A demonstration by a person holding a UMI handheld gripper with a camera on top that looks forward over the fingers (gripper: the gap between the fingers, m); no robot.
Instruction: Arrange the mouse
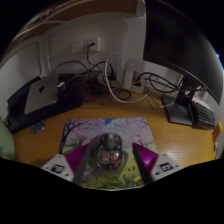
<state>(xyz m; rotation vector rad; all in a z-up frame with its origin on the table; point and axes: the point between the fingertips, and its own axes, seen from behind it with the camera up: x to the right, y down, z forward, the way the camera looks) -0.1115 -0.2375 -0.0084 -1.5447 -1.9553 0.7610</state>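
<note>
Fingers [109, 168] clamped on rounded dark mouse [108, 153] above rectangular floral-print mousepad [103, 130]; smooth wooden desk [165, 135].

Dim, soft indoor light; strong fisheye bending toward the edges.

Mouse [108, 153] on mousepad [85, 133], monitor [180, 45] beyond right.

We see a wooden desk [165, 140] bearing a floral-patterned mat [85, 132] near its centre. At ten o'clock from the mat stands a silvery box-shaped device [42, 96] on a dark base. At twelve o'clock, tangled cables [110, 80] run to what may be a wall socket [92, 46]. At two o'clock rises a dark monitor [180, 40].
</note>
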